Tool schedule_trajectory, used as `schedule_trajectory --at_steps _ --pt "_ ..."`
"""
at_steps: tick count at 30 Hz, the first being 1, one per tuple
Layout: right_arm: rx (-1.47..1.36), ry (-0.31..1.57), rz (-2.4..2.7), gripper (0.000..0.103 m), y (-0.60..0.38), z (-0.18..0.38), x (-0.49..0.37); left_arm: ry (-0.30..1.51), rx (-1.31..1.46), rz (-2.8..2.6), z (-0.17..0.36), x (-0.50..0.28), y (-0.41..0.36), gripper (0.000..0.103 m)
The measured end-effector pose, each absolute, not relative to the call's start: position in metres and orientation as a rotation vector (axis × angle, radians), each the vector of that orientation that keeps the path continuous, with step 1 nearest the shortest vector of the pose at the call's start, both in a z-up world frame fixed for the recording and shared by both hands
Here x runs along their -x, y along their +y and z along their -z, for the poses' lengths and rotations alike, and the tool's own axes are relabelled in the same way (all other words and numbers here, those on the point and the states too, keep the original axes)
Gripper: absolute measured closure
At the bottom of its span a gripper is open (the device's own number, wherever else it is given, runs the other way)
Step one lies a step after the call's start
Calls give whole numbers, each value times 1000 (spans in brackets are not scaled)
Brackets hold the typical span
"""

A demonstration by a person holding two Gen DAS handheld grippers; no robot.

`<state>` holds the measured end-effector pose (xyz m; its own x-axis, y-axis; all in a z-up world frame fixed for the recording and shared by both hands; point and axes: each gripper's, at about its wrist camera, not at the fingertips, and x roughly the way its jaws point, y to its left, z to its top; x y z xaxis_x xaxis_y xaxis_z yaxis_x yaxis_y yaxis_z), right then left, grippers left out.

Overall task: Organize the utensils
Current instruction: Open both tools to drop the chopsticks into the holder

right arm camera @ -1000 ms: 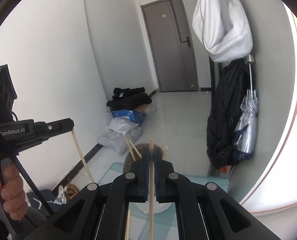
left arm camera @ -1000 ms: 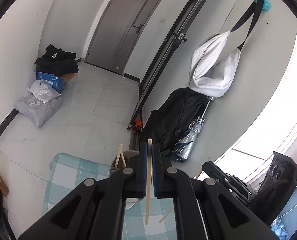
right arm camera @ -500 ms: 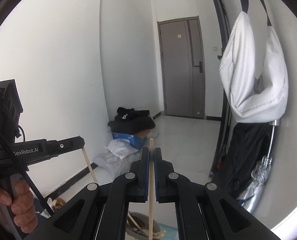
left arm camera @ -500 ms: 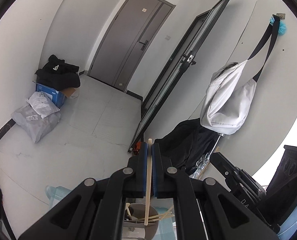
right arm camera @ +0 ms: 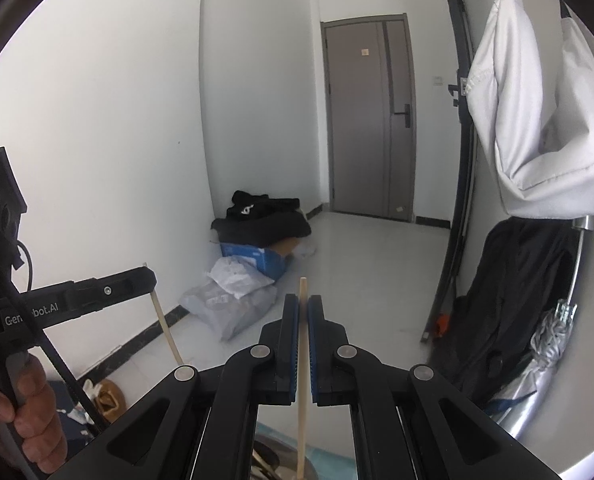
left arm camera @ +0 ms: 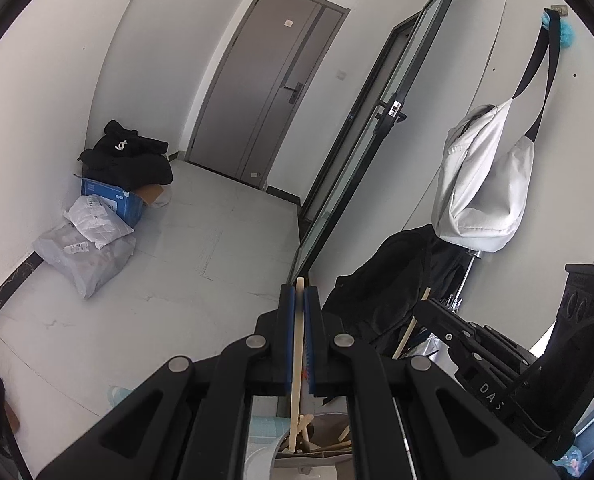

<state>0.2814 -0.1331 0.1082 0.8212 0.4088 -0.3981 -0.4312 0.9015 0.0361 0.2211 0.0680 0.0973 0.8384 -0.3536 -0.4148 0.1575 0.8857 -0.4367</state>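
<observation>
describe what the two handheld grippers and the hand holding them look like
Both grippers are matte black plastic linkages with silver pivot rivets and blue ribbed pads: the left gripper and right gripper. Seen from the right wrist camera, the left one's side reads "GenRobot.AI" in white, a black cable trails past it, and a bare hand shows no sleeve.

A pale, slender wooden chopstick (left arm camera: 297,360) stands almost upright, pinched between blue pads, its blunt top poking just above them. Its lower end reaches down into the grey round utensil cup (left arm camera: 297,446), where several more light wooden sticks (left arm camera: 329,446) lie crossed and leaning inside the rim. A second pale wooden chopstick (right arm camera: 302,380) of the same make is likewise clamped near-vertical, hanging above the same grey cup (right arm camera: 269,458), whose dark opening shows at the bottom edge; whether its tip is inside the cup cannot be told.
</observation>
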Motion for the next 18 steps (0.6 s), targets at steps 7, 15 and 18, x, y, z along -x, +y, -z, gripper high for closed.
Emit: schedule_trajectory --at_steps 7,15,18 --pt "103 423 -481 99 -124 -97 -279 515 400 289 -87 -222 63 102" --pt "118 455 -506 99 -122 -80 -272 541 375 323 -82 -216 57 102" --pt "128 469 -506 99 -124 -74 -267 568 347 330 -74 -213 53 102"
